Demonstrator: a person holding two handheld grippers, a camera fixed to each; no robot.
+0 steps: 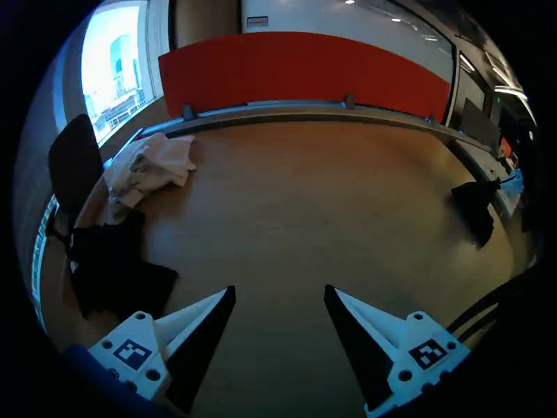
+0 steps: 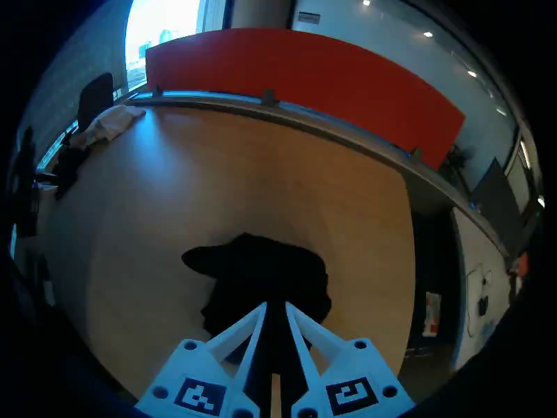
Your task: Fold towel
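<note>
A black towel [image 2: 257,275] lies crumpled on the wooden table [image 2: 174,195]. My right gripper [image 2: 275,306] is shut on the towel's near edge, and dark cloth fills the narrow gap between its fingers. From the left gripper view the same black towel [image 1: 477,205] sits far right on the table [image 1: 306,202]. My left gripper [image 1: 280,292] hovers low over bare wood, wide open and holding nothing.
A crumpled white towel [image 1: 150,167] lies at the table's far left corner, also seen as white towel [image 2: 111,122]. Another black cloth [image 1: 111,268] is heaped at the left edge. A red partition [image 1: 299,70] backs the table; a dark chair [image 1: 73,164] stands at left.
</note>
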